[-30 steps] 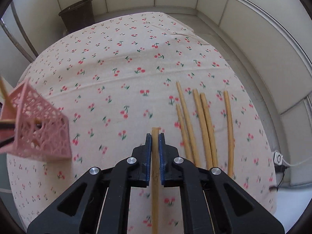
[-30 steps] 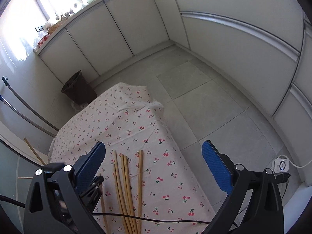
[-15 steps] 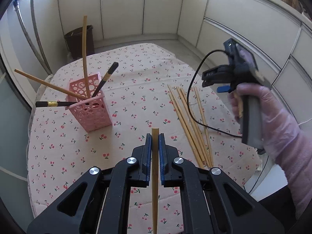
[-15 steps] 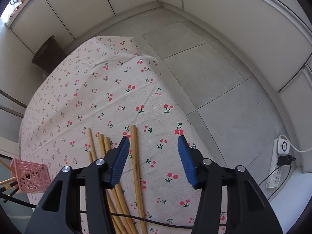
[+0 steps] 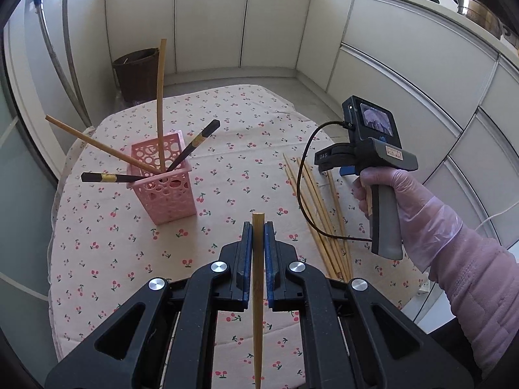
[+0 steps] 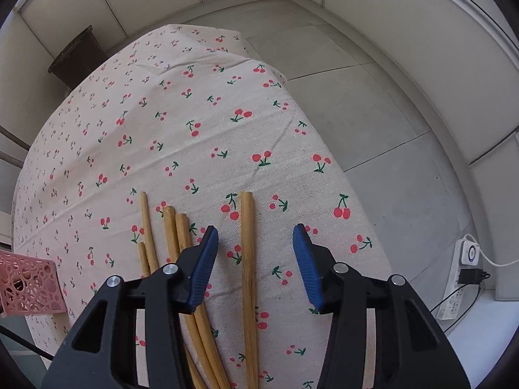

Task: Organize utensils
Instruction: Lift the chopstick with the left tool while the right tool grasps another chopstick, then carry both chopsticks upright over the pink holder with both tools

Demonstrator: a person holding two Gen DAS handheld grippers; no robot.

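Observation:
My left gripper [image 5: 258, 227] is shut on a wooden chopstick [image 5: 258, 291] and holds it above the cherry-print tablecloth [image 5: 227, 149]. A pink perforated holder [image 5: 165, 181] stands ahead to the left with several wooden and black chopsticks leaning in it. My right gripper [image 6: 254, 243] is open and low over the cloth, its jaws on either side of a single wooden chopstick [image 6: 248, 259]. Several more wooden chopsticks [image 6: 176, 243] lie just left of it. The right gripper also shows in the left wrist view [image 5: 337, 170], above the loose chopsticks [image 5: 321, 210].
A dark wicker bin [image 5: 136, 71] stands on the floor beyond the table. White cabinets [image 5: 405, 64] line the walls. The table's right edge [image 6: 340, 162] drops to a tiled floor. A power strip [image 6: 467, 275] lies on the floor at right. The pink holder's corner [image 6: 29, 288] shows at far left.
My left gripper has pulled back and risen with its chopstick, bringing the pink holder into view. My right gripper has dropped toward the loose chopsticks and its jaws have narrowed around one.

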